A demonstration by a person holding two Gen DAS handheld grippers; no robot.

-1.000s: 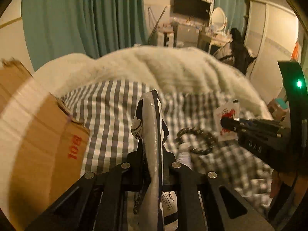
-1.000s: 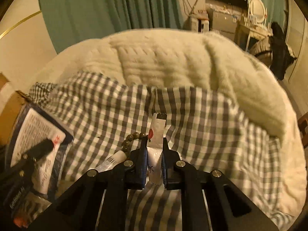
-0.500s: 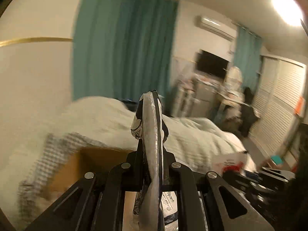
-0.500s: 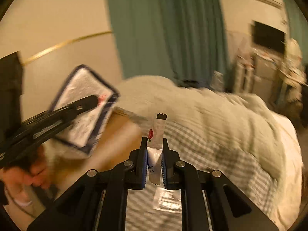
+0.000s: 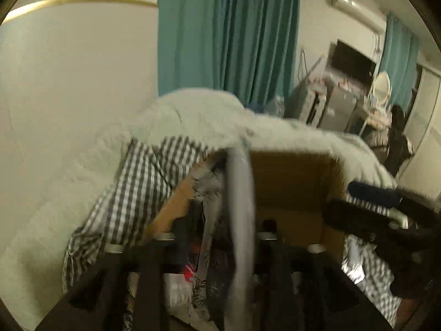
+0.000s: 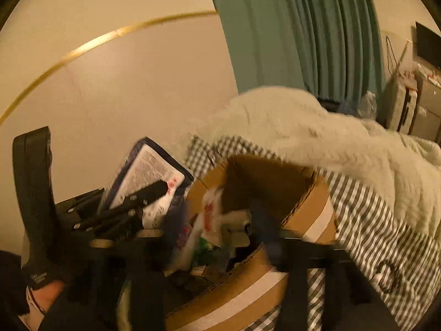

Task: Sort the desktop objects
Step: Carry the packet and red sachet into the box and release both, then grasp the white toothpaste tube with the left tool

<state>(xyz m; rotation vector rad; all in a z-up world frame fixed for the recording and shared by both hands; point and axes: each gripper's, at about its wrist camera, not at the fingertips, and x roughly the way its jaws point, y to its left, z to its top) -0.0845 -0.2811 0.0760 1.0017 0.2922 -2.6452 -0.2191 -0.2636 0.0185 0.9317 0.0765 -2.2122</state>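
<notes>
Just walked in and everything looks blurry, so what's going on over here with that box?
A person with a handheld gripper in each hand is sorting small items into an open cardboard box that sits on a checked cloth. The left gripper holds a flat packet at the box's edge. The right gripper is over the opening with a small sachet; blur hides its grip. A bead bracelet lies on the cloth.

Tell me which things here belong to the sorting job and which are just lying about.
Job: flat packet, white sachet, cardboard box, bead bracelet.
Lying about: fluffy blanket, green curtain, checked cloth.
</notes>
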